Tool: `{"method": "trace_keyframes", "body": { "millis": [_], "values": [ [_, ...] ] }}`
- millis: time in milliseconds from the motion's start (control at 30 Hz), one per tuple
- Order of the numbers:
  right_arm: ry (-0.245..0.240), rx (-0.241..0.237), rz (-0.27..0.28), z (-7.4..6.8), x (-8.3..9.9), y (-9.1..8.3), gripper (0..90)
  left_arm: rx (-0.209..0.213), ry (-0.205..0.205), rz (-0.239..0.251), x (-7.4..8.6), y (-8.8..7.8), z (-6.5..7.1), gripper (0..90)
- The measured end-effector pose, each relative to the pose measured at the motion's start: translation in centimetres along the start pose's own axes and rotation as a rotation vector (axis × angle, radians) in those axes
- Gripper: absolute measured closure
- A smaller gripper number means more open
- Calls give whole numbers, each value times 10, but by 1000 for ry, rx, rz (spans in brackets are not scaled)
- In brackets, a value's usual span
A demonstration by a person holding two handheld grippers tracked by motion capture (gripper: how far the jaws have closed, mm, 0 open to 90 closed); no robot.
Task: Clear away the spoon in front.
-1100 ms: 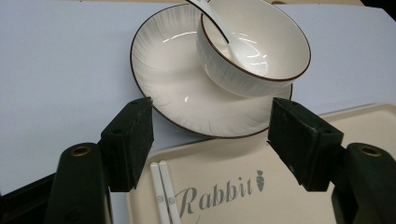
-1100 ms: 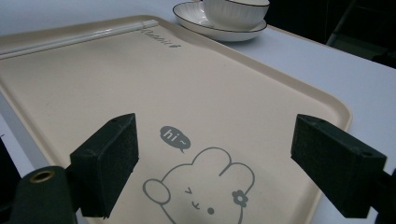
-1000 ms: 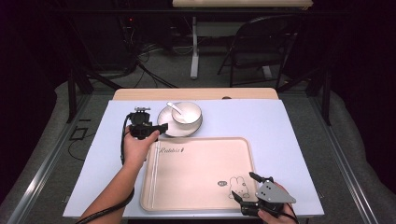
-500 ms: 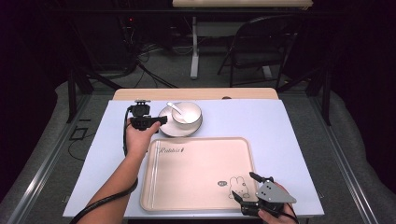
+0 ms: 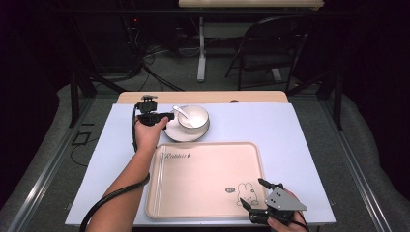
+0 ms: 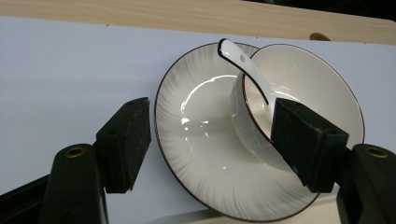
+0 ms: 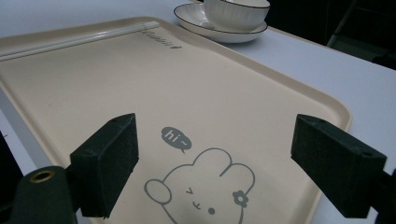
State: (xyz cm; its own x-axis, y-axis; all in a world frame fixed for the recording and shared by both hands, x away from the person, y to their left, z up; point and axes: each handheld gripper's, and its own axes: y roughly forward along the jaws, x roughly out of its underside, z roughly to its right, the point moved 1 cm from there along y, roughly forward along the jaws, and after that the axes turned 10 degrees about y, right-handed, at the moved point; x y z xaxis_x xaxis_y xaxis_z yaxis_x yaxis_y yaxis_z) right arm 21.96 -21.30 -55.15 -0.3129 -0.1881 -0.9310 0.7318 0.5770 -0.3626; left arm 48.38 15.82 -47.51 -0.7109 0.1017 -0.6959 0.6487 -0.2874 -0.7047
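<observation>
Spoon (image 5: 182, 114) handle up-left from bowl (image 5: 193, 117)

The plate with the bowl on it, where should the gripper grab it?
Probably the plate's thin rim on the left gripper's side. The bowl and spoon sit off-centre toward the far side, leaving that near rim bare. Come in low and level; its jaws are open.
</observation>
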Motion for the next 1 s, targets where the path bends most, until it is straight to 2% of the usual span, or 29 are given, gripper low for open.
{"method": "trace_keyframes", "body": {
  "millis": [233,467,800,1000],
  "values": [
    [4,7,5,1,-1,0,144,-26,-27,-7,-5,14,-2,291],
    [2,-1,2,-1,-1,0,144,-6,-59,-1,-10,29,4,291],
    [5,-3,6,0,-1,0,144,10,-51,-18,-13,56,19,293],
    [3,-5,6,0,-1,0,144,24,-64,-19,-14,70,24,293]
  ]
}}
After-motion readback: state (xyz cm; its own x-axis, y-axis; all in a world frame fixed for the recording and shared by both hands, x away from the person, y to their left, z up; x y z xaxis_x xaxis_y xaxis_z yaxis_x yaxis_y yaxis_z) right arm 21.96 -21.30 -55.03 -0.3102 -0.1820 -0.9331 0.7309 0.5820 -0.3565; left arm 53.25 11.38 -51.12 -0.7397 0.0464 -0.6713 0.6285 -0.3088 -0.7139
